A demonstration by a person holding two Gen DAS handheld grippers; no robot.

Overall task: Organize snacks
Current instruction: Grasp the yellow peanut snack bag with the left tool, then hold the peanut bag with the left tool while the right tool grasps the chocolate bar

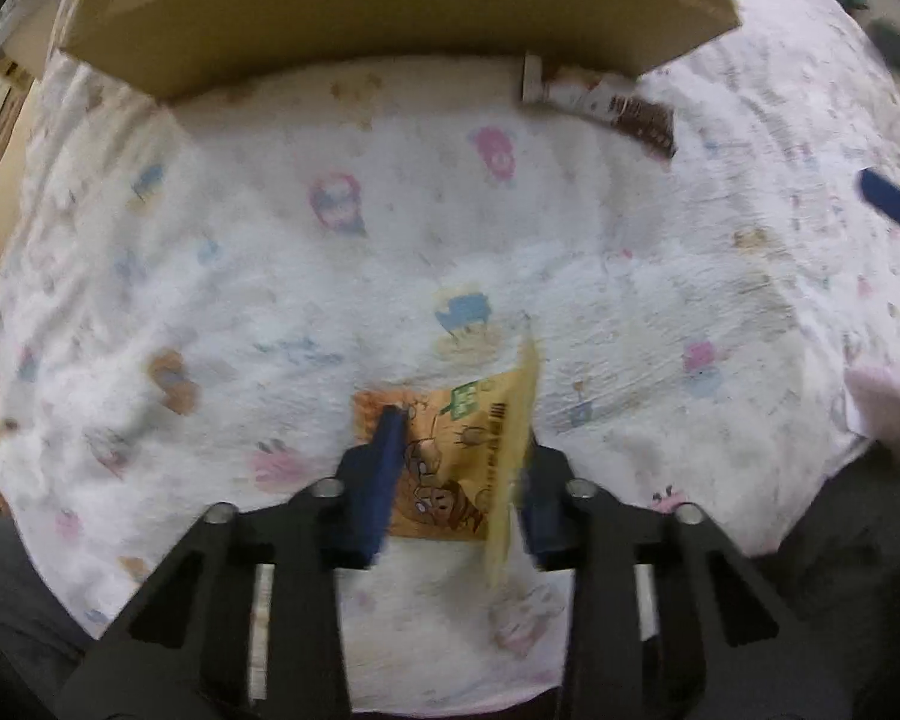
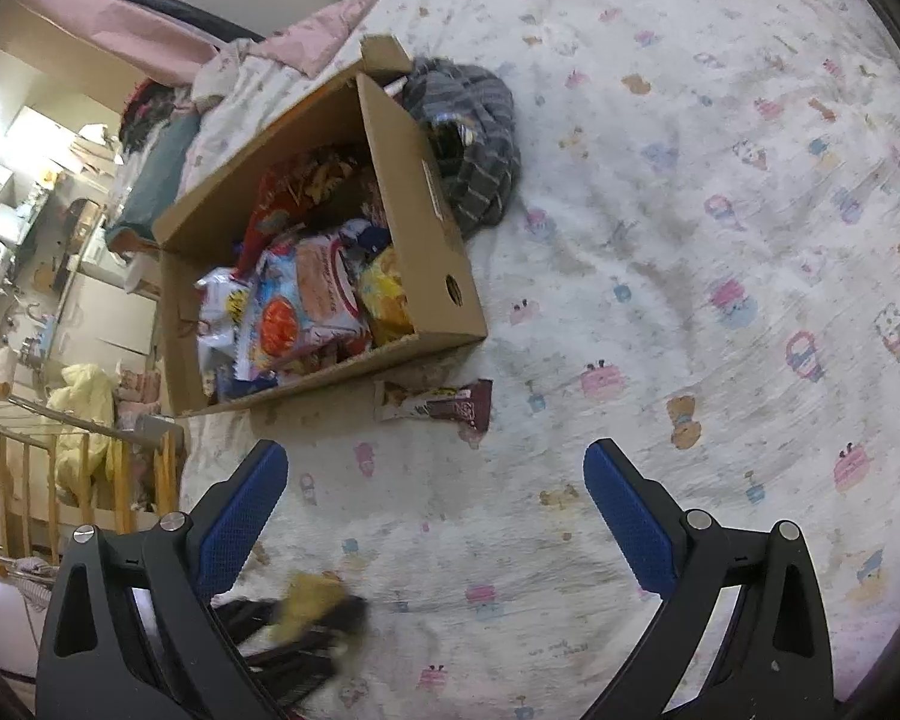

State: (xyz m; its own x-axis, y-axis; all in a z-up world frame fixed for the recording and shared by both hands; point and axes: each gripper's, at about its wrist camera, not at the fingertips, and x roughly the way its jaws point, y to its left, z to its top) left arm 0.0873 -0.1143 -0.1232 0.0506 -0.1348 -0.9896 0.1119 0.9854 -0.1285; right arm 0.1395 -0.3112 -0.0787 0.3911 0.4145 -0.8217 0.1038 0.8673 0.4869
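On the patterned bedsheet (image 1: 270, 276), an orange snack packet (image 1: 450, 456) is being gripped between the pads of the left gripper (image 1: 456, 480), just above the sheet. Nothing is being held by the right gripper (image 2: 435, 501), whose jaws are standing wide. Many packets are already being kept in the cardboard box (image 2: 444, 252); a brown-and-white wrapper (image 2: 438, 405) beside it is still waiting.
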